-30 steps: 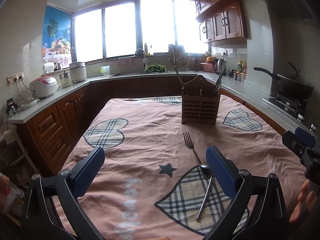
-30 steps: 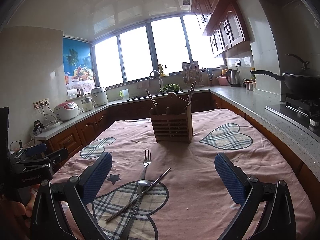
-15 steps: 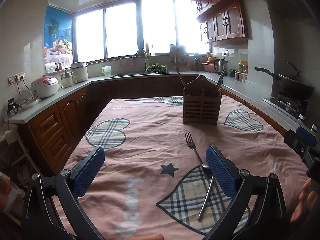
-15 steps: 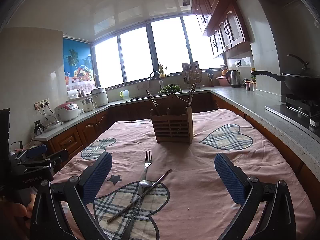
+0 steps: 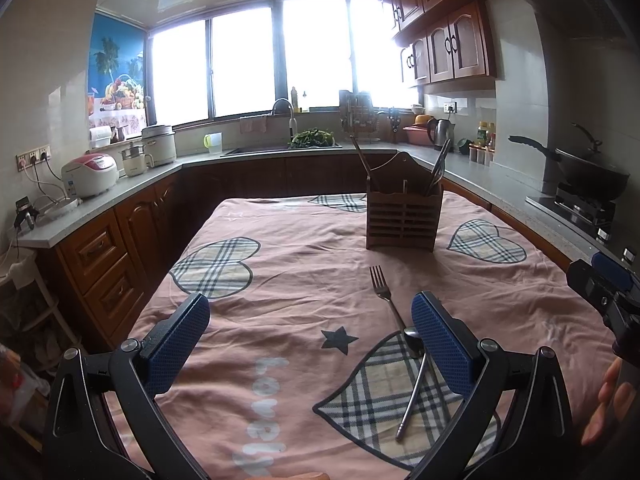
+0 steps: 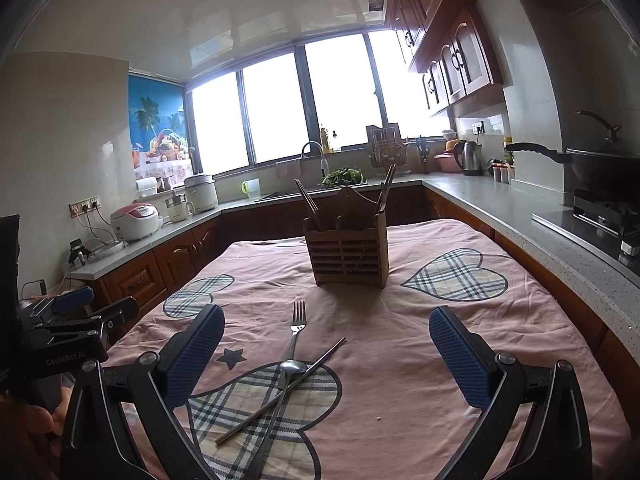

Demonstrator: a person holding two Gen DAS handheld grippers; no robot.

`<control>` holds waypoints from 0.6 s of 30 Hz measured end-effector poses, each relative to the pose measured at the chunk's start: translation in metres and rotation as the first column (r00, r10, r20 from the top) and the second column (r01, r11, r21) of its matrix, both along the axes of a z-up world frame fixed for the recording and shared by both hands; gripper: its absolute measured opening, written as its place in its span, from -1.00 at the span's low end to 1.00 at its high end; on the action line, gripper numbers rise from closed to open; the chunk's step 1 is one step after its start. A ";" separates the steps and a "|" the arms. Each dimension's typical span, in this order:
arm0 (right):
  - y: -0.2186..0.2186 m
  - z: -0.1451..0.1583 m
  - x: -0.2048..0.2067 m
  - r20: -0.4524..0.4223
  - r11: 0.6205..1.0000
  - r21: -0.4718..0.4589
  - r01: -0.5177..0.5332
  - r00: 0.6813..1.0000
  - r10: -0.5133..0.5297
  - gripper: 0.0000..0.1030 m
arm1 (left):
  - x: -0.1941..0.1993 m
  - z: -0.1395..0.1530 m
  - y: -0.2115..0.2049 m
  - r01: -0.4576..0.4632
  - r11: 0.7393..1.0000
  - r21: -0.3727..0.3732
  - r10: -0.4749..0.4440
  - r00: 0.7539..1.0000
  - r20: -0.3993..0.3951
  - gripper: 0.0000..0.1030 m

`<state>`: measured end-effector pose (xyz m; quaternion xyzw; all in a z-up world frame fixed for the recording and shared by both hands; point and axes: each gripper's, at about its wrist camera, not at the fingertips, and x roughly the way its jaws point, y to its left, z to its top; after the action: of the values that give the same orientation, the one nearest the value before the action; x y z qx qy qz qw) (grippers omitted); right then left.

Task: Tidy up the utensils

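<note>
Overhead, first: white ceiling panels and a wide bright window [image 6: 304, 108] are spanning the far wall.
Left gripper [image 5: 310, 332]: hovering wide open above the cloth, gripping nothing.
Right gripper [image 6: 326, 342]: likewise spread apart and empty, hanging over the cutlery.
Surface: a pink tablecloth [image 6: 400, 340] with plaid hearts is covering the counter under both grippers.
Fork [image 6: 296, 328]: lying between the right gripper's fingers, tines pointing away.
Spoon [image 6: 286, 384]: resting nearer than the fork, crossing a steel chopstick [image 6: 288, 386].
Utensil holder [image 6: 348, 254]: standing upright well ahead of both grippers, holding chopsticks.
Room: wooden cabinets [image 5: 448, 44] are hanging up to the right, a wok [image 6: 596, 168] is sitting on the stove, a rice cooker [image 5: 90, 174] off left.
</note>
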<state>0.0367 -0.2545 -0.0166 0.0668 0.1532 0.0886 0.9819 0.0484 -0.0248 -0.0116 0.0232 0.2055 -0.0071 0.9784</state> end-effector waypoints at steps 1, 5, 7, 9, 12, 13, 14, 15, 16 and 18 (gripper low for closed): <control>0.000 0.000 0.000 0.001 1.000 -0.001 0.000 1.000 0.000 1.00 | 0.000 0.000 0.000 0.000 1.000 0.000 0.000 1.000 0.000 1.00; 0.001 0.001 0.000 0.002 1.000 -0.003 -0.003 1.000 0.003 1.00 | -0.001 0.001 0.000 0.000 1.000 0.000 0.000 1.000 0.001 1.00; 0.001 0.001 0.000 0.002 1.000 -0.002 -0.003 1.000 0.003 1.00 | -0.001 0.001 0.000 0.000 1.000 0.000 0.000 1.000 0.001 1.00; 0.001 0.001 0.000 0.002 1.000 -0.002 -0.002 1.000 0.002 1.00 | -0.001 0.001 0.000 0.001 1.000 0.000 -0.001 1.000 0.001 1.00; 0.001 0.001 0.000 0.002 1.000 -0.002 -0.002 1.000 0.002 1.00 | -0.001 0.001 0.000 0.001 1.000 0.000 -0.001 1.000 0.002 1.00; 0.001 0.001 0.000 0.002 1.000 -0.002 -0.002 1.000 0.002 1.00 | -0.001 0.001 0.000 0.001 1.000 0.000 -0.001 1.000 0.002 1.00; 0.001 0.001 0.000 0.002 1.000 -0.002 -0.003 1.000 0.003 1.00 | -0.001 0.001 0.000 0.001 1.000 0.000 -0.001 1.000 0.003 1.00; 0.001 0.001 0.000 0.003 1.000 -0.002 -0.003 1.000 0.003 1.00 | -0.001 0.001 0.000 0.001 1.000 0.002 -0.001 1.000 0.003 1.00; 0.001 0.001 0.000 0.006 1.000 -0.001 -0.002 1.000 0.002 1.00 | -0.001 0.002 -0.001 0.001 1.000 0.003 -0.001 1.000 0.003 1.00; 0.001 0.002 0.000 0.010 1.000 0.000 -0.003 1.000 0.003 1.00 | -0.001 0.002 -0.001 0.002 1.000 0.002 -0.002 1.000 0.003 1.00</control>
<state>0.0364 -0.2537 -0.0147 0.0661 0.1483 0.0906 0.9826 0.0477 -0.0257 -0.0091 0.0244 0.2041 -0.0078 0.9786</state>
